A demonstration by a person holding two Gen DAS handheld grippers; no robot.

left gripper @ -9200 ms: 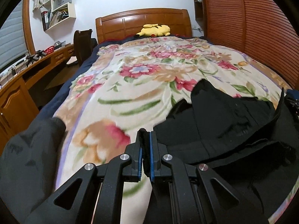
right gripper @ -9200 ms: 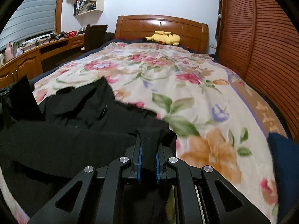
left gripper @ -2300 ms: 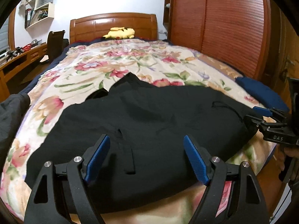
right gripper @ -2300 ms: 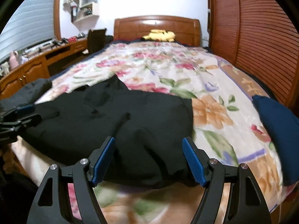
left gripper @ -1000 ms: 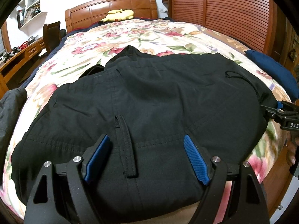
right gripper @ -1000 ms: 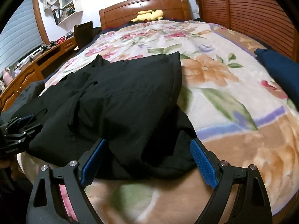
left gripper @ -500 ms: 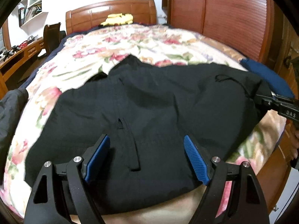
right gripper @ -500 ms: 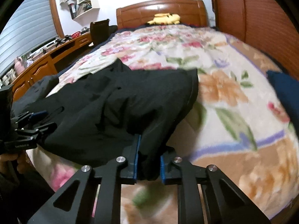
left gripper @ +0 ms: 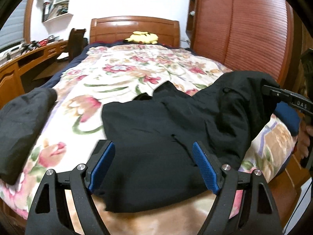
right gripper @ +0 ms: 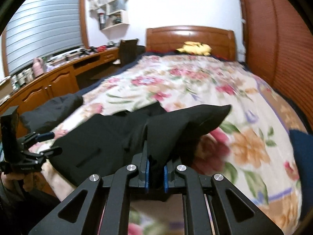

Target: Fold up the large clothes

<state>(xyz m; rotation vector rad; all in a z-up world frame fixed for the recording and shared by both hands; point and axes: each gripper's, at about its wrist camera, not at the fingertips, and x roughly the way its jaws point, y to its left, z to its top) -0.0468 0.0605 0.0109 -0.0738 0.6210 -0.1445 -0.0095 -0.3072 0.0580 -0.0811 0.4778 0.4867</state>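
Black garment (left gripper: 156, 137) lies at six o'clock on the floral bed (left gripper: 121, 74); our left gripper (left gripper: 152, 164) hangs wide and empty while its far edge now rises at three o'clock. Right view: right gripper (right gripper: 156, 173) closing on that edge, so we judge a fold underway; garment type unclear.

Even indoor light, motion blur, fisheye-warped edges

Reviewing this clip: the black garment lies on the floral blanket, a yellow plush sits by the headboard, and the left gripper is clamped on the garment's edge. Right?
Not quite. The right gripper is the one clamped on the black garment, as the right wrist view shows; the left gripper is open above the fabric. The garment does lie on the floral blanket, and the yellow plush sits by the headboard.
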